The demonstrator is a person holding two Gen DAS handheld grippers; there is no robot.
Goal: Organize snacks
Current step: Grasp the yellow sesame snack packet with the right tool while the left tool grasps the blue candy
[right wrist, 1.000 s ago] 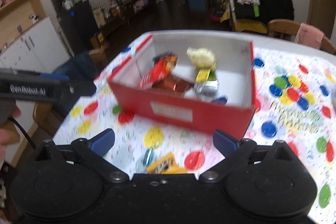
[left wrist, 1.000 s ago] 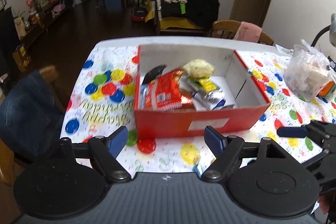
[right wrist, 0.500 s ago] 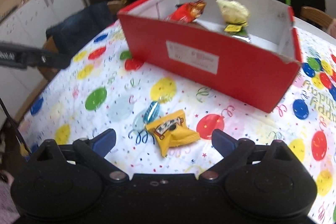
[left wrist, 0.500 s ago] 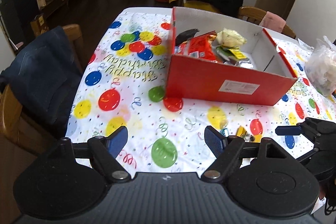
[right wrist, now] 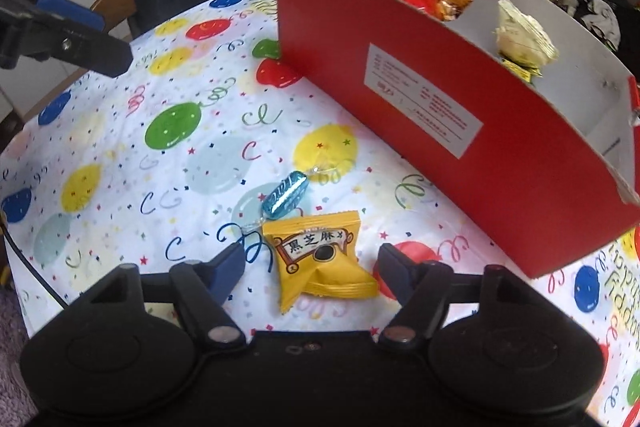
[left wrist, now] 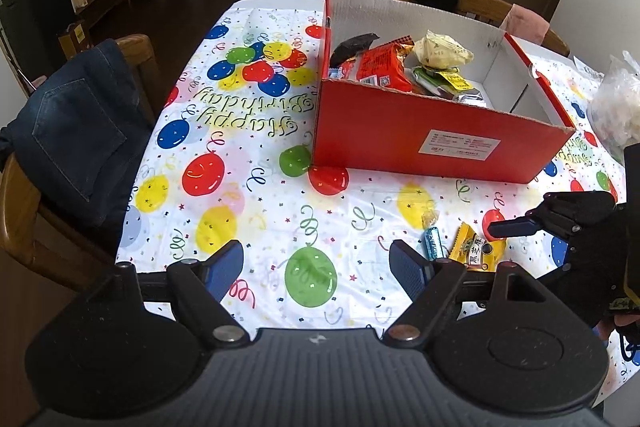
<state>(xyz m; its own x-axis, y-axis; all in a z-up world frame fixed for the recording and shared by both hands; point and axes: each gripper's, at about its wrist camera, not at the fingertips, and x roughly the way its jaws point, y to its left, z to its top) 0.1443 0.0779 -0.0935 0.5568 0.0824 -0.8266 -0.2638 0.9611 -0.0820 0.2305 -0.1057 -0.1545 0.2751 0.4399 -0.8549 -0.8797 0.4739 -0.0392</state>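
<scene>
— Where the tablecloth (left wrist: 256,187) drops off at the left by the chair with jeans (left wrist: 76,143) on it, how much open room is there?

— Plenty: bare cloth lies under the left gripper (left wrist: 316,267), whose fingers stand wide apart with nothing between them.

— And further right?

— The blue candy (right wrist: 286,195) lies just beside the yellow packet (right wrist: 320,259), both near the red box (right wrist: 460,131) of snacks. The right gripper (right wrist: 310,267) straddles the yellow packet, jaws closing, pads not yet on it.

— What differs between views?

— Only the left view shows a plastic bag (left wrist: 616,107) past the box; the right view shows the packet's printed label.
</scene>
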